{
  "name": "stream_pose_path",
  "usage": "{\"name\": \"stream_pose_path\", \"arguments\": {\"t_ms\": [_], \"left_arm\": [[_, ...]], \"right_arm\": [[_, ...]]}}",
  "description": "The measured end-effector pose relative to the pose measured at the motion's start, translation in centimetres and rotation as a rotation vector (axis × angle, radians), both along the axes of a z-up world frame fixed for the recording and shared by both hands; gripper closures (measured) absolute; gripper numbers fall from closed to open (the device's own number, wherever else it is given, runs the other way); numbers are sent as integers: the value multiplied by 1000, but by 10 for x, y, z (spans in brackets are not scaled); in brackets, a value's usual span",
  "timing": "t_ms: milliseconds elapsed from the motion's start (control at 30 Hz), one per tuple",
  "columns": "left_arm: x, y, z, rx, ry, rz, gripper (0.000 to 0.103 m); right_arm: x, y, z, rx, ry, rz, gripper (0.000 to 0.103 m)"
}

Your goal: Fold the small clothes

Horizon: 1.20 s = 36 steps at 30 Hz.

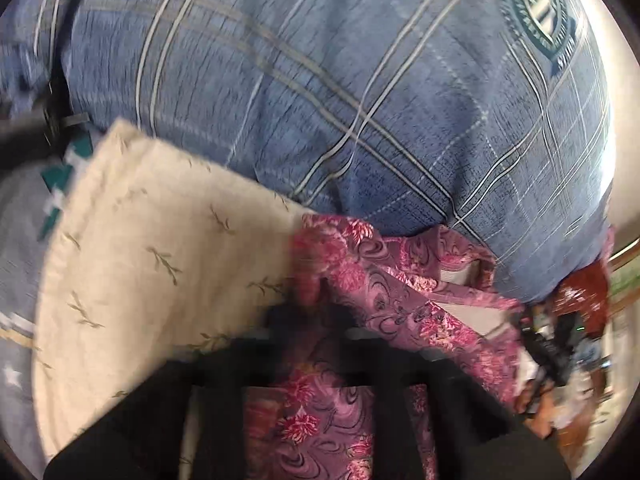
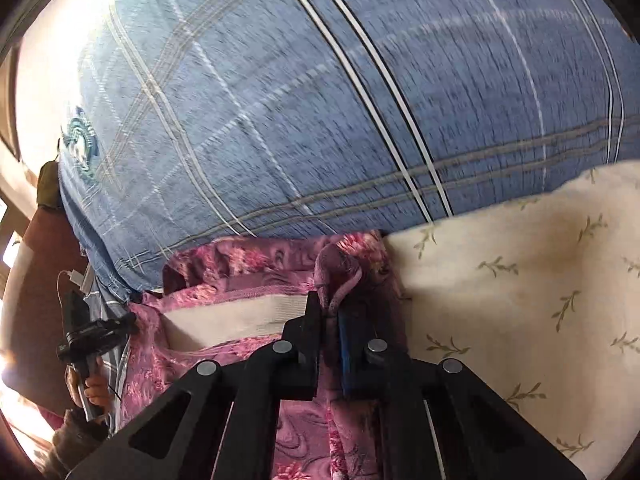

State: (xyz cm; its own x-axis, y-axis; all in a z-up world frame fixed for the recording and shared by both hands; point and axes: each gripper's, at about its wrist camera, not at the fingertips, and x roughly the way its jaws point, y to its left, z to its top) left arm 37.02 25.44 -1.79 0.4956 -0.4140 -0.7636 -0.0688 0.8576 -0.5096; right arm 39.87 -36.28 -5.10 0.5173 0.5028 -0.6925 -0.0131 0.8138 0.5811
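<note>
A small pink floral garment [image 1: 404,304] with a white elastic waistband hangs between my two grippers above the bed. My left gripper [image 1: 310,312] is shut on one top corner of it; the view is blurred. My right gripper [image 2: 330,316] is shut on the other top corner, with a bunch of pink cloth [image 2: 336,272] sticking up between the fingers. The white waistband [image 2: 240,312] stretches left from the right gripper. The left gripper and the hand that holds it also show in the right wrist view [image 2: 88,336].
A blue plaid bedsheet [image 1: 320,80] fills the background of both views. A cream cloth with small leaf prints [image 1: 140,260] lies on it, also in the right wrist view [image 2: 520,280]. A phone charger and cable [image 2: 76,278] lie at the bed's edge.
</note>
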Motion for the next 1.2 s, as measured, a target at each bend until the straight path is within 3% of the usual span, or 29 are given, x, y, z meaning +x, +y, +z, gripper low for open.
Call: {"name": "stream_pose_path", "arguments": {"t_ms": [167,233,267,333,367,467,567,700,767,833,867,933,1033,1100,1200], "left_arm": [[4,-2,20,54,-84,52,100],[15,-2,10,82,-54,77,100],[22,-2,0,96,-14,92,99],[33,2,-21,68,71,110,99],[33,7,-26,34,90,123,99],[21,27,-16,-41,32,146,97],[9,33,7,-113,-53,102,90],[2,-4,18,-12,-93,8,66],[2,-24,5,28,-46,-39,66],[8,-41,-19,119,40,-51,66],[9,-44,-25,146,60,-52,67],[0,-41,-16,156,33,-48,67],[-27,-27,8,52,-11,-54,67],[-50,-26,20,38,-46,-74,51],[-83,-35,16,109,-62,-100,43]], "right_arm": [[-1,-21,28,100,-110,-98,96],[9,-26,15,82,-56,-143,95],[15,-26,4,77,-4,-149,89],[21,-30,-20,19,130,-204,87],[18,-35,-24,32,132,-233,87],[-6,-51,-4,103,-9,-287,86],[-12,-42,12,168,-61,-191,79],[-8,-5,5,136,-17,-82,60],[-1,10,-13,100,38,-99,58],[7,19,-36,12,140,-127,62],[6,18,-36,-2,130,-151,69],[2,18,-18,-48,111,-169,64],[-37,14,29,-83,-32,-143,64],[-68,11,45,-73,-82,-122,61],[-109,14,42,-57,-111,-88,59]]}}
